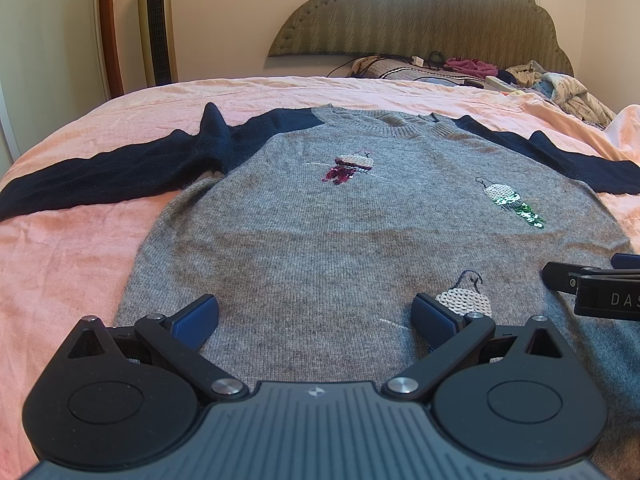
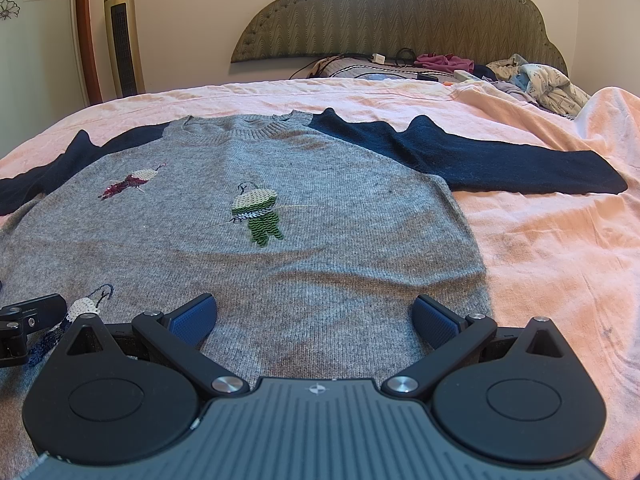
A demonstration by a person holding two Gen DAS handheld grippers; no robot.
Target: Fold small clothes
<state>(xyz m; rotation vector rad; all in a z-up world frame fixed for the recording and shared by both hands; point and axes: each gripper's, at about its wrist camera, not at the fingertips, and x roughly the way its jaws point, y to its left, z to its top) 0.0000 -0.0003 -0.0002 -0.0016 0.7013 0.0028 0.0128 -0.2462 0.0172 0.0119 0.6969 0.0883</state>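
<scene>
A grey knit sweater [image 1: 320, 232] with dark navy sleeves and sequin bird patches lies flat, front up, on a pink bedspread [image 1: 72, 264]. Its sleeves spread out to both sides. My left gripper [image 1: 316, 316] is open and empty, low over the sweater's lower left part. My right gripper [image 2: 316, 316] is open and empty over the sweater [image 2: 320, 208], at its lower right part, near the side edge. Each gripper's tip shows at the other view's edge: the right gripper in the left wrist view [image 1: 592, 284], the left gripper in the right wrist view [image 2: 28, 316].
The pink bedspread [image 2: 540, 260] stretches right of the sweater. A pile of clothes [image 2: 536, 80] and cables lies at the padded headboard [image 2: 400, 12]. A tower fan [image 1: 158, 20] stands by the wall at the far left.
</scene>
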